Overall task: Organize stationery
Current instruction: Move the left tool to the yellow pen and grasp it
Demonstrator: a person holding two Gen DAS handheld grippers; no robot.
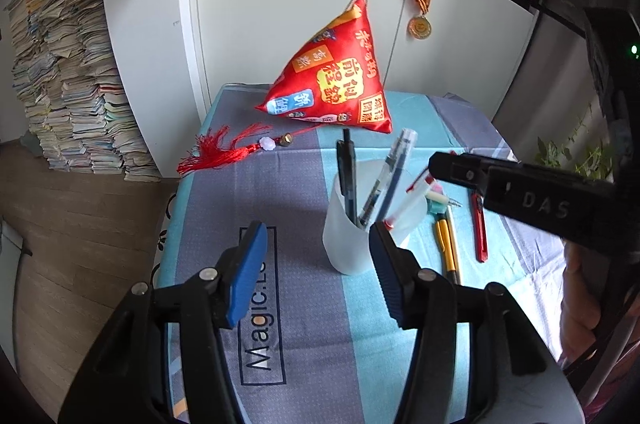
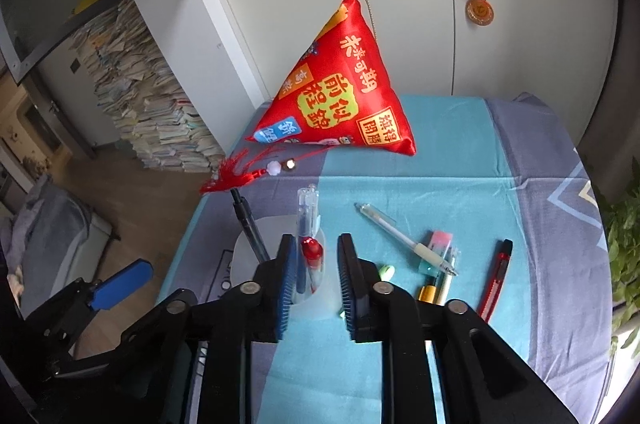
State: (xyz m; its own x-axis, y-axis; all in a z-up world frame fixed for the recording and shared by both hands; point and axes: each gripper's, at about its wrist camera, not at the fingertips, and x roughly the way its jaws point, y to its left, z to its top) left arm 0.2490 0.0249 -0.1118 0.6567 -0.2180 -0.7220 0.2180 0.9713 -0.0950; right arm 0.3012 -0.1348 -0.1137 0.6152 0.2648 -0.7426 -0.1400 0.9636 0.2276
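- Tabletop (image 2: 460,159) spread beneath both tongs, red pouch (image 2: 340,95) beyond them.
- Frosted cup (image 1: 352,224) just ahead of left tongs (image 1: 316,264), released, unpressed.
- Red-capped pen (image 2: 312,256) standing in cup between right tongs (image 2: 314,284), released.

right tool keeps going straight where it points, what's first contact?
Likely the red-capped pen standing in the translucent white cup, directly between the open right tool's pads; depth is unclear.

cup (image 1: 352,224): frosted white | cloth (image 1: 304,304): teal-grey blocks | knife (image 2: 496,280): red-black
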